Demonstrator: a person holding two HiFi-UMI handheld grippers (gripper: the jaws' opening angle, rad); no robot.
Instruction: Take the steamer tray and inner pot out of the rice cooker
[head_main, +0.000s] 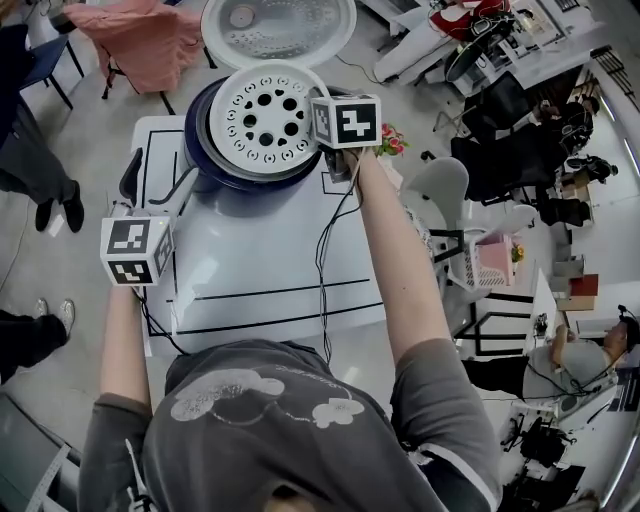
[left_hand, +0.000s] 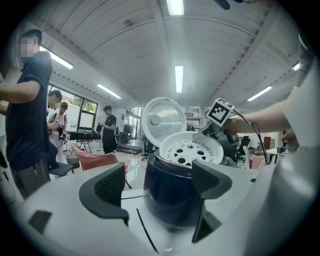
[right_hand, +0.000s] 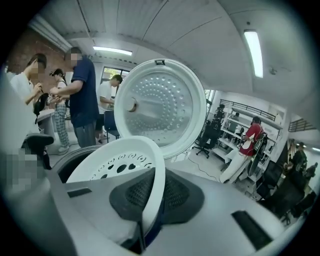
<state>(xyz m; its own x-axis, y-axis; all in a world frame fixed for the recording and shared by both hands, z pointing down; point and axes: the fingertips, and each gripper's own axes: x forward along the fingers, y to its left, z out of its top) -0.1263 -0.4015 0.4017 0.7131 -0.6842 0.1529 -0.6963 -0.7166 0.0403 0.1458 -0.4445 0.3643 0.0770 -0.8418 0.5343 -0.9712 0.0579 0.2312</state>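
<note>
The white perforated steamer tray (head_main: 265, 120) sits tilted over the mouth of the dark blue rice cooker (head_main: 203, 152), whose round lid (head_main: 278, 28) stands open behind. My right gripper (head_main: 322, 138) is shut on the tray's right rim; in the right gripper view the rim (right_hand: 150, 170) runs edge-on between the pads of the right gripper (right_hand: 149, 197). My left gripper (head_main: 148, 200) hangs open at the table's left, apart from the cooker (left_hand: 170, 192), with nothing between the jaws of the left gripper (left_hand: 162, 187). The tray hides the inner pot.
The cooker stands at the far end of a white table (head_main: 250, 275) marked with black lines; a cable (head_main: 322, 250) trails across it. A pink-draped chair (head_main: 145, 40) and people (head_main: 35, 170) are at the left. A white chair (head_main: 440, 190) stands right.
</note>
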